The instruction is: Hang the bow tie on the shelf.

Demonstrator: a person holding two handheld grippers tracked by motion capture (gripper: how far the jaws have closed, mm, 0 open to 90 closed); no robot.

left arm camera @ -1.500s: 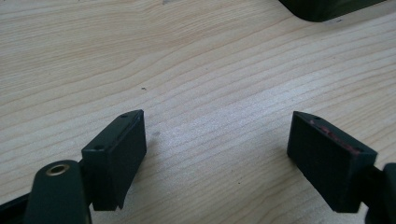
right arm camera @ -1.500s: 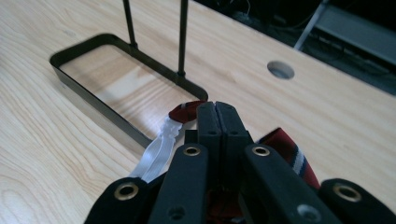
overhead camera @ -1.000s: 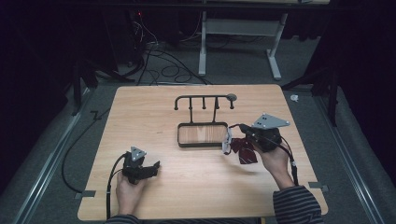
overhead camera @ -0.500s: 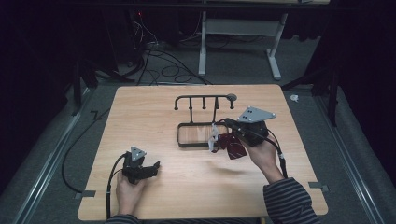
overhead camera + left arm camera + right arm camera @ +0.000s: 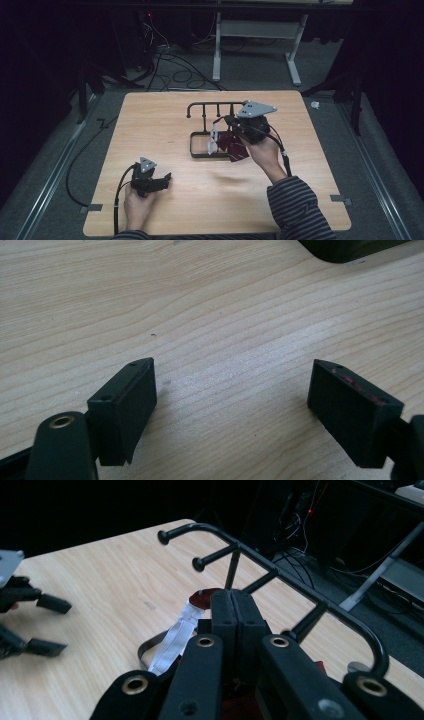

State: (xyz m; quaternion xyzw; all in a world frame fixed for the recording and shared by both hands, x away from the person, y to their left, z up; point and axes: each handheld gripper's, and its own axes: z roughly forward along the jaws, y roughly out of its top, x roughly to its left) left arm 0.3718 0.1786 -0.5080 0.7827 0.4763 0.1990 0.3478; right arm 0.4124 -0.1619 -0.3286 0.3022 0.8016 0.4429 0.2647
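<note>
A black hook rack [image 5: 215, 105] rises from a black rectangular base [image 5: 198, 151] at mid-table. My right gripper [image 5: 223, 131] hovers over the base's right end, just in front of the hooks. It is shut on a dark red cloth piece [image 5: 234, 146] with a white loop strap [image 5: 214, 140] hanging at its left. In the right gripper view the jaws [image 5: 232, 602] meet on the red piece [image 5: 200, 598], the strap [image 5: 175, 635] dangles below, and the rack's bar [image 5: 280, 572] runs close behind. My left gripper [image 5: 166, 180] rests open on the table [image 5: 210, 315], nothing between its fingers [image 5: 125, 400].
The wooden table [image 5: 150, 120] has bare room to the left and front of the rack. A person's striped sleeve [image 5: 295, 205] comes in at the front right. Cables [image 5: 170, 65] and a white desk frame [image 5: 295, 55] lie on the floor beyond the far edge.
My right gripper has carried the red piece left and upward, from right of the base to over it, near the hooks. The left gripper has stayed put.
</note>
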